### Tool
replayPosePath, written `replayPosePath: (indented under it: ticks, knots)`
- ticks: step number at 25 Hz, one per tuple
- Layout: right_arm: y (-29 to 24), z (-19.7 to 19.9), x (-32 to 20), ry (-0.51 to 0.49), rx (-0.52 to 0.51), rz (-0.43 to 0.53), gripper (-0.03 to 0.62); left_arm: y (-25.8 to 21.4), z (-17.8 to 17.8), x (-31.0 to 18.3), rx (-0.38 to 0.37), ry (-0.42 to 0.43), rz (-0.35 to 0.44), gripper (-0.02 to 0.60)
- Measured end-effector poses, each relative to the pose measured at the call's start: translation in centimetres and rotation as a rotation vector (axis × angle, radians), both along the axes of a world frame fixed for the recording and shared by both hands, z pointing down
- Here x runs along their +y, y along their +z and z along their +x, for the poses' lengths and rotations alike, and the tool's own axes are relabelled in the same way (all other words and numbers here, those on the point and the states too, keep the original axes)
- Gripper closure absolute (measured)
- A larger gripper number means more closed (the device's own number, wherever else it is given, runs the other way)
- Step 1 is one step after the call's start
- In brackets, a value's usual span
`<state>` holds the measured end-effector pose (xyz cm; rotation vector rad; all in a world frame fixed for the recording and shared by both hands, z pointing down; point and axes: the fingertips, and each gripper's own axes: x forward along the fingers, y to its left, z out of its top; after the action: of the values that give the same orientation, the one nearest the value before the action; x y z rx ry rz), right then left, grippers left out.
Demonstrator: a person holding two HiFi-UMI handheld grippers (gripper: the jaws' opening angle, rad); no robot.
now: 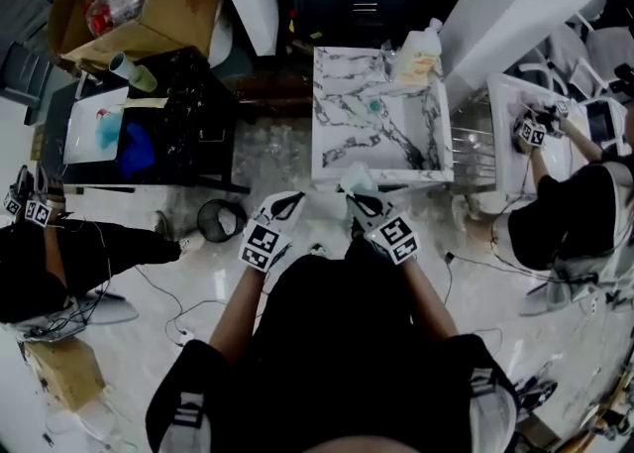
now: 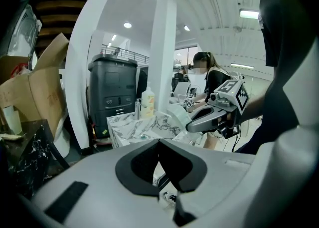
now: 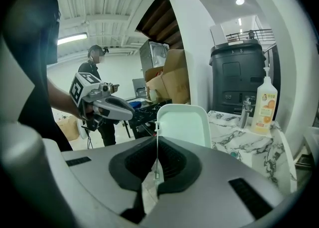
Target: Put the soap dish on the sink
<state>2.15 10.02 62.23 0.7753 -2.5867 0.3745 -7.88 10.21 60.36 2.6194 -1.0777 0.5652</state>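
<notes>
While the right tool (image 3: pixel 157 141) has its two jaws clamped on the lower edge of the soap dish (image 3: pixel 183 124), the dish stands upright above the jaw tips. Its pale, hollow face is turned back toward the tool. The dish is rectangular with rounded corners, and a narrow strip of it runs down into the gap between the black pads.

Just left of that tool, at about the same height, the left tool (image 2: pixel 159 143) has its jaws brought together at the tips with nothing between them. From the head view both tools point forward, side by side, with the dish sitting between and ahead of their tips.

Directly beyond the dish, and spreading to the right of the right tool, lies the marble-patterned sink (image 3: pixel 230 139). The dish is held at the near rim; no view shows whether it touches.

At the far side of the sink, ahead and right of the tool, a faucet (image 3: pixel 244 113) stands upright. Just beside it on the right is a soap bottle (image 3: pixel 264 106) with an orange label. Behind them rises a dark bin (image 3: pixel 238 80).

Farther ahead and to the left of both tools stands a black bench (image 1: pixel 203 149), with an open cardboard box (image 1: pixel 149 5) beyond it.
</notes>
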Motion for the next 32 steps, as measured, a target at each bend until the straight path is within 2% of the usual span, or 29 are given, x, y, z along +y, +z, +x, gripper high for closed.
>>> replayPosePath:
  ticks: [4,9,11,15,23,28,32]
  knots:
    - [-0.6,0.5,-2.5,-0.009,-0.006,-0.013,0.595,-0.6,1.2,-2.2,-0.001,-0.007,0.003,0.583]
    - [-0.5,1.7,-4.9,-0.066,-0.002,0.022,0.595,-0.5,3.1,-4.4,0.011,-0.026,0.007,0.583]
    - [-0.4,2.4,-5.7,-0.072,0.012,0.001,0.595,-0.7,3.7,-5.3,0.014,-0.038,0.013,0.583]
    - [-0.2,3.3,-7.5,-0.135,0.036,0.008,0.595,-1.0,4.3,-6.8,0.038,-0.093,0.018,0.583]
    - [-1.3,1.9,-11.6,-0.263,0.037,0.041,0.595,0.1,3.9,-8.7,0.054,-0.229,0.026,0.583]
    - [-1.7,1.7,-13.3,-0.327,0.035,0.067,0.595,-0.4,4.3,-10.3,0.047,-0.271,0.039,0.583]
    - [-1.5,2.5,-14.1,-0.33,0.008,0.041,0.595,-0.8,4.9,-11.3,0.036,-0.286,0.048,0.583]
